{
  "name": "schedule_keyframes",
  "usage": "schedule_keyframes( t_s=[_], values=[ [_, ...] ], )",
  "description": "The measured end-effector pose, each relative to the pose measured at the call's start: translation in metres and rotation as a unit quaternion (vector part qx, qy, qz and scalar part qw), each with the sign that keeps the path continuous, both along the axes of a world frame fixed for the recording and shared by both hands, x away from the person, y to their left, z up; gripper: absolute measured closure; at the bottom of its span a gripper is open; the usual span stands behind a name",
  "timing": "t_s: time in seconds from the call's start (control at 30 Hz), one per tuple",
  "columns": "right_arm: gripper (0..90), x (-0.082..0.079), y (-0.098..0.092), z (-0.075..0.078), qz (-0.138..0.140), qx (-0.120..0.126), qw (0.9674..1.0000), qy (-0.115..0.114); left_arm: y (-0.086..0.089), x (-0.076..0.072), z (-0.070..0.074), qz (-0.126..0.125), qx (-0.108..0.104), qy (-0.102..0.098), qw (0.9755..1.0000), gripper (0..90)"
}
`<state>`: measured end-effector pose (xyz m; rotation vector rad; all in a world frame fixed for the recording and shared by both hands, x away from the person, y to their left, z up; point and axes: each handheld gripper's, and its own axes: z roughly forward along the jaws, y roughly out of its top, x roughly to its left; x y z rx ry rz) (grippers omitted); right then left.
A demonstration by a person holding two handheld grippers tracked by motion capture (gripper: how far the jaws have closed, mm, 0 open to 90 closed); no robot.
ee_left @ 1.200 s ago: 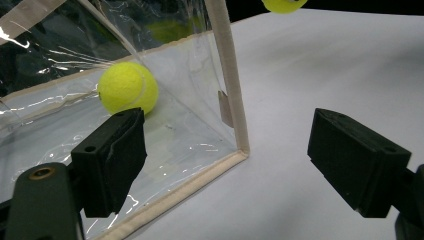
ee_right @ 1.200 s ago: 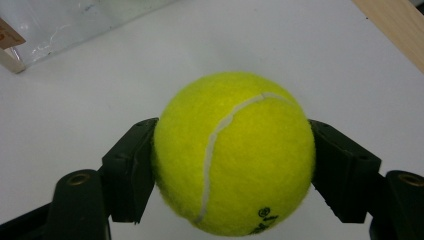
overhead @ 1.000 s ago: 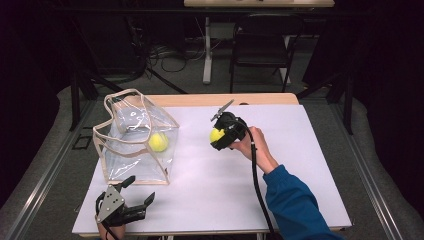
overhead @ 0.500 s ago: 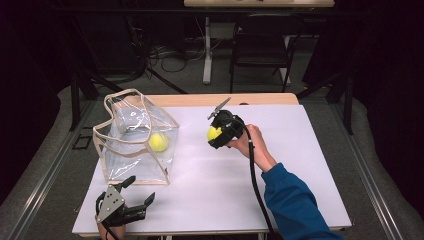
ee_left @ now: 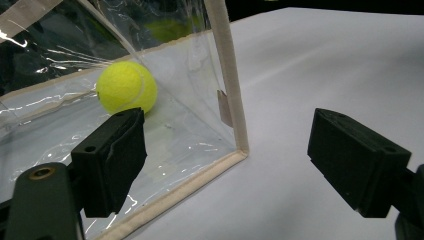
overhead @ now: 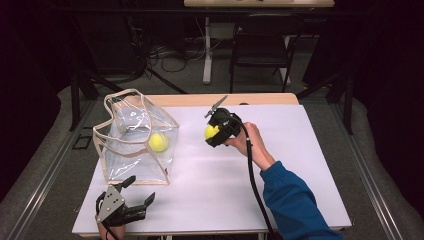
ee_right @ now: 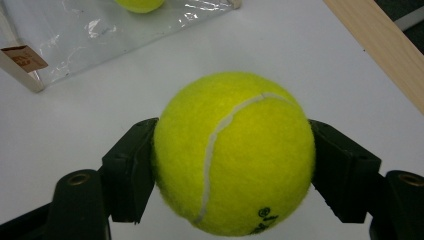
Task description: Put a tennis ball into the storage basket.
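R gripper [overhead: 214,134] is clamped on a tennis ball [ee_right: 234,152], both pads pressed to its sides, held above the white tabletop [overhead: 280,150] near the middle, toward the far side. In the right gripper view the ball sits betw. the black jaws w/ the white seam facing up. Wooden table edge [ee_right: 380,45] runs near it on the far side; plenty of bare white surface to the near side and right. Clear bag [overhead: 135,137] w/ beige trim stands at the table's left, mouth up, well apart from the held ball; a 2nd tennis ball [overhead: 158,142] lies inside on its floor. L gripper [overhead: 134,200] rests at the near-left edge of the table, jaws spread wide, nothing betw. them. In the left gripper view the bag's near corner seam [ee_left: 230,95] stands just in front, betw. the two jaws' lines.
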<state>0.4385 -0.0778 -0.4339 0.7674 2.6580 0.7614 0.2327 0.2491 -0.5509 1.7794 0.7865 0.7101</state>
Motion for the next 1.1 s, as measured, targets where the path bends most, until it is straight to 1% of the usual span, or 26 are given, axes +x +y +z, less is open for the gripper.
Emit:
schedule_keyframes(
  t_s=[0.63,1.1],
  values=[
    [25.9,0.0005,0.0046,0.0058,0.003,-0.001,1.0000,-0.005,-0.0001,-0.0002,0.0002,-0.001,0.000,0.000,1.0000,16.0],
    [25.9,0.0037,0.0087,0.0104,0.005,0.003,0.9999,-0.010,-0.0005,0.0001,0.0000,-0.002,-0.001,-0.001,1.0000,16.0]
  ],
)
